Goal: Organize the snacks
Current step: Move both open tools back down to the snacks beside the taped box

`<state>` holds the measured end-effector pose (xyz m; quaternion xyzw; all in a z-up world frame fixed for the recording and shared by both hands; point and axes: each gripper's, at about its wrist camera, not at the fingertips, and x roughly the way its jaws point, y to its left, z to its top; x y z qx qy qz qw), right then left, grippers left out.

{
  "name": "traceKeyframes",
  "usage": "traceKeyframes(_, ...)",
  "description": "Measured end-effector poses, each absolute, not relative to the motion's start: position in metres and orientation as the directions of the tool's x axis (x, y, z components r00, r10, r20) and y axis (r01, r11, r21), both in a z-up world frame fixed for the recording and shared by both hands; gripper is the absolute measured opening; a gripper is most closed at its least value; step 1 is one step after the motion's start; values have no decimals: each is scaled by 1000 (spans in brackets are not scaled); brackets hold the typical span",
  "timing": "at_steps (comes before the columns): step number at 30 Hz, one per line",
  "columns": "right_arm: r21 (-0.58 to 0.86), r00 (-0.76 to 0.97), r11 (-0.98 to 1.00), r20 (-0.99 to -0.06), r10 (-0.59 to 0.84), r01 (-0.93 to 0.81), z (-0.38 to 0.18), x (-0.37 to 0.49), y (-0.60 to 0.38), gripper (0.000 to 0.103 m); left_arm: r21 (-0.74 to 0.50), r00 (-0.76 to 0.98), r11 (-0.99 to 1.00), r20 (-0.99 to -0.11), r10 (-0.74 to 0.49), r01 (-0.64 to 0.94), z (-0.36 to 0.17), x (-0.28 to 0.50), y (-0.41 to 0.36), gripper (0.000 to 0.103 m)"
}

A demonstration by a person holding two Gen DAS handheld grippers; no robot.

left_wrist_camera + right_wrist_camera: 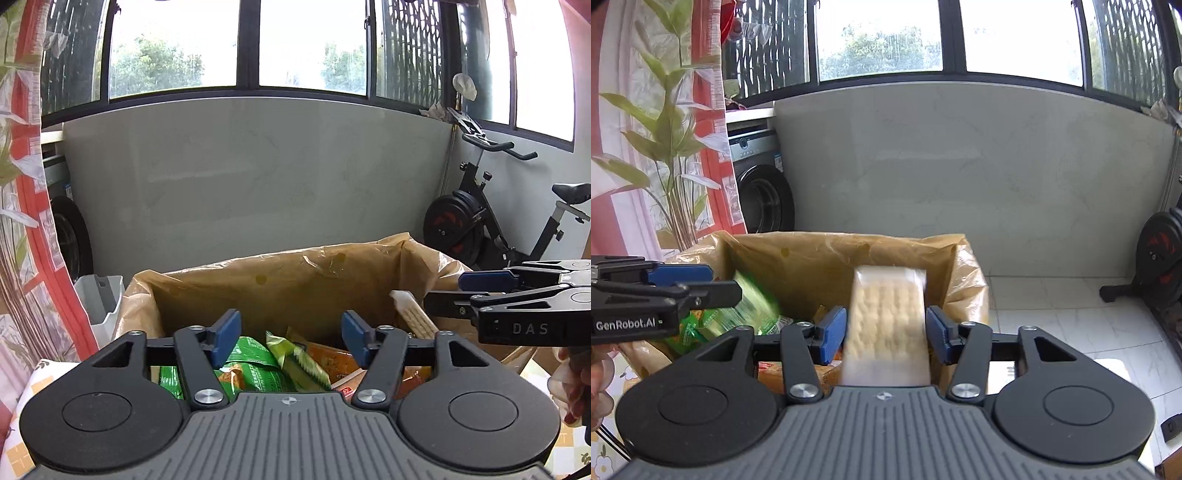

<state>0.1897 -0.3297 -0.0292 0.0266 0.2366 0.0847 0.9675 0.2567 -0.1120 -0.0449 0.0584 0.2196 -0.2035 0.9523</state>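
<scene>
Seen from two wrist cameras, both aimed at a cardboard box lined with a crinkled tan plastic bag (pixel 280 277), set on the floor before a grey wall under dark-framed windows.

Left wrist view, from left to right: a red and white patterned curtain (pixel 33 221) hanging far left of the gripper; a white plastic bin (pixel 101 299) just past it, beside the box. Centre, the left gripper (pixel 291 332) with blue pads, spread apart, gripping nothing, poised over the open box. Directly beyond its fingertips, inside the box, a heap of snacks: glossy green foil snack packets (pixel 255 363), then orange snack packets (pixel 332 356). Further right, a clear-wrapped pack of pale wafer biscuits (pixel 413 319), tilted inside the box. At the right edge, the right gripper (pixel 476 291) reaching in sideways. Behind it, a black exercise bike (pixel 480 214).

Right wrist view, from left to right: a leafy green plant (pixel 668 122) and a dark front-loading washing machine (pixel 764 195) beyond the box. At the left edge, the left gripper (pixel 716 284), above a blurred green packet. Centre, the right gripper (pixel 886 332), pads parted, with the biscuit pack (pixel 888 321) blurred lengthwise between them, gaps visible on both sides, so released rather than clamped. To the right, white floor tiles (pixel 1052 314).
</scene>
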Motion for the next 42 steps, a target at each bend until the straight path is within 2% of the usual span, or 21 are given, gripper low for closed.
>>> traceKeyframes(15,60,888,973,-399,228,-223,-14,117,-324,61,12,838,912,-400,-372,411,-22,193,-54,69)
traceKeyframes(20,53,889,971,-393,236,-234,-20,90,-319,61,24,844,917,-402,-355,398,-29,163,-29,69)
traceKeyframes(24,54,887,968,-392,245,-243,-30,72,-312,61,-20,846,929,-407,-345,370,-40,140,-6,69)
traceKeyframes(30,58,860,960,-434,270,-272,-57,52,-300,61,-67,846,947,-433,-311,314,-69,119,16,69)
traceKeyframes(36,77,830,958,-483,278,-277,-86,48,-292,61,-82,827,962,-494,-266,260,-103,115,31,68)
traceKeyframes(42,78,820,961,-507,267,-265,-105,49,-294,61,-84,827,971,-511,-235,223,-121,117,36,69)
